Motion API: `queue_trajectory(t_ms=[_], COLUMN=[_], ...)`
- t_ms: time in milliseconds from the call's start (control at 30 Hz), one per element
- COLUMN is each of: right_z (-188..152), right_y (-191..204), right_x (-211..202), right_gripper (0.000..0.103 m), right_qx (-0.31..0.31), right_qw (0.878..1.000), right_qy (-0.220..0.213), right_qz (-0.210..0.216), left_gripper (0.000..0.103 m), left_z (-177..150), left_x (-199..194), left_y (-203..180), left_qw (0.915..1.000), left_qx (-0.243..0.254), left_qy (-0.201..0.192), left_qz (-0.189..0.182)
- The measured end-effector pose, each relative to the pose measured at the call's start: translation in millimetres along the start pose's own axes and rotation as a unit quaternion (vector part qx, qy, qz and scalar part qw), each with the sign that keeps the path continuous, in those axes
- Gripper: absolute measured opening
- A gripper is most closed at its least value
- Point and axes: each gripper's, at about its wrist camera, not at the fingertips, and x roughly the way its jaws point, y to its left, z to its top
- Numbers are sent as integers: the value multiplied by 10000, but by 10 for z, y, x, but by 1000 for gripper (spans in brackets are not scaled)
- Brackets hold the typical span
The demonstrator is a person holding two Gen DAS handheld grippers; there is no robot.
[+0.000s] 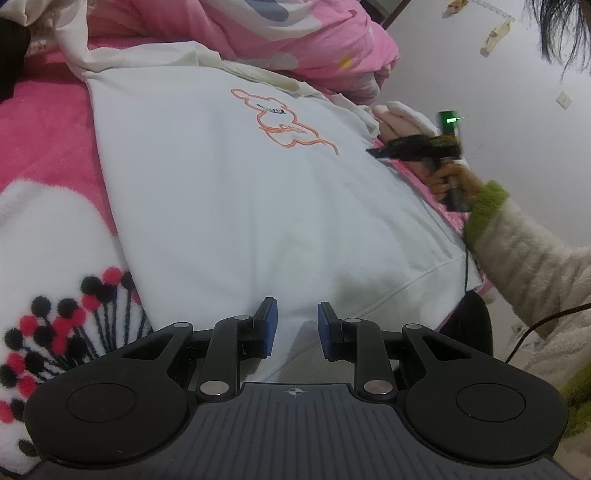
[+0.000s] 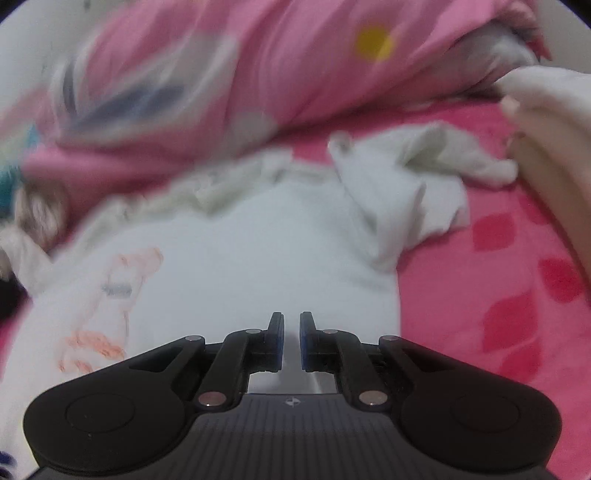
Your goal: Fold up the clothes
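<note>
A white sweatshirt point(image 1: 236, 192) with an orange bear outline point(image 1: 284, 122) lies flat on a pink bed. My left gripper point(image 1: 294, 325) is open and empty over the sweatshirt's near hem. My right gripper point(image 1: 384, 151) shows at the garment's right edge in the left wrist view. In the blurred right wrist view, my right gripper point(image 2: 291, 341) has a narrow gap with nothing between the pads, above the sweatshirt point(image 2: 236, 266). A crumpled sleeve point(image 2: 402, 188) lies ahead of it to the right.
A pink blanket point(image 1: 44, 155) with white patches and black-and-red dots covers the bed. A bunched pink duvet point(image 1: 280, 33) lies beyond the sweatshirt. A cream fabric edge point(image 2: 550, 155) sits at the right. The person's fleece sleeve point(image 1: 532, 258) and a white wall are at right.
</note>
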Motion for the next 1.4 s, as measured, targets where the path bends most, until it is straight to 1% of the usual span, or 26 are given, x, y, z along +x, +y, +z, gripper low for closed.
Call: queue_trajectory(t_ms=[33, 67, 133, 200, 233, 267, 400, 433, 467, 533, 567, 600, 633, 667, 800, 933, 967, 1000, 1200, 1400], right_z=[22, 51, 152, 176, 133, 89, -134, -184, -199, -173, -170, -219, -267, -314, -467, -620, -656, -685, -889, -1094], right_y=[-64, -132, -297, -290, -219, -151, 5, 14, -116, -367, -461, -406, -350, -307, -369, -430, -418, -295, -28, 239], right_x=[90, 162, 121, -22, -156, -249, -244, -225, -153, -308, -389, -491, -593, -682, -809, -936, -972, -1016, -1047, -1078], right_gripper=[0, 0, 0, 0, 0, 1, 1, 0, 0, 0, 0, 1, 1, 1, 0, 0, 0, 0, 0, 0], right_qx=[-9, 25, 565, 567, 504, 465, -119, -233, -148, 449, 688, 642, 596, 552, 451, 348, 312, 224, -244, -710], right_qw=[9991, 9965, 9909, 9880, 9920, 9958, 9996, 9990, 9951, 9921, 9904, 9948, 9974, 9982, 9974, 9940, 9938, 9970, 9993, 9974], right_qy=[-88, -182, -377, -490, -533, -477, 80, 204, 219, -79, -204, -217, -230, -241, -249, -256, -264, -291, -97, 97], right_qz=[-426, -812, -1165, -1350, -1030, -620, -254, -310, -949, -1167, -1182, -759, -335, -6, -504, -1001, -1031, -675, -276, 125], left_gripper=[24, 24, 24, 24, 24, 24, 24, 24, 24, 24, 24, 24, 24, 24, 24, 24, 24, 24, 24, 24], left_z=[1, 2, 7, 7, 8, 8, 8, 8, 10, 13, 14, 16, 17, 18, 29, 53, 57, 57, 59, 78], left_x=[0, 1, 1, 2, 2, 2, 4, 4, 7, 8, 7, 7, 6, 6, 9, 9, 10, 12, 15, 22], left_y=[-2, -4, -16, -6, -2, 3, 21, 25, 21, 12, 6, 0, -5, -7, -6, -25, -35, -44, -68, -73], left_qw=[10000, 10000, 10000, 10000, 10000, 10000, 10000, 9999, 9999, 10000, 10000, 10000, 10000, 10000, 10000, 9999, 9998, 9998, 9997, 9995], left_qx=[5, 12, 56, 57, 58, 59, 63, 64, 65, 69, 70, 71, 72, 62, 2, -10, 5, 20, 64, 30], left_qy=[2, 5, 24, 21, 20, 19, 14, 14, 18, 28, 34, 40, 45, 47, 69, 129, 136, 136, 139, 194], left_qz=[2, 5, 17, -6, -18, -30, -76, -86, -81, -64, -53, -42, -31, -26, -5, 81, 109, 137, 204, 248])
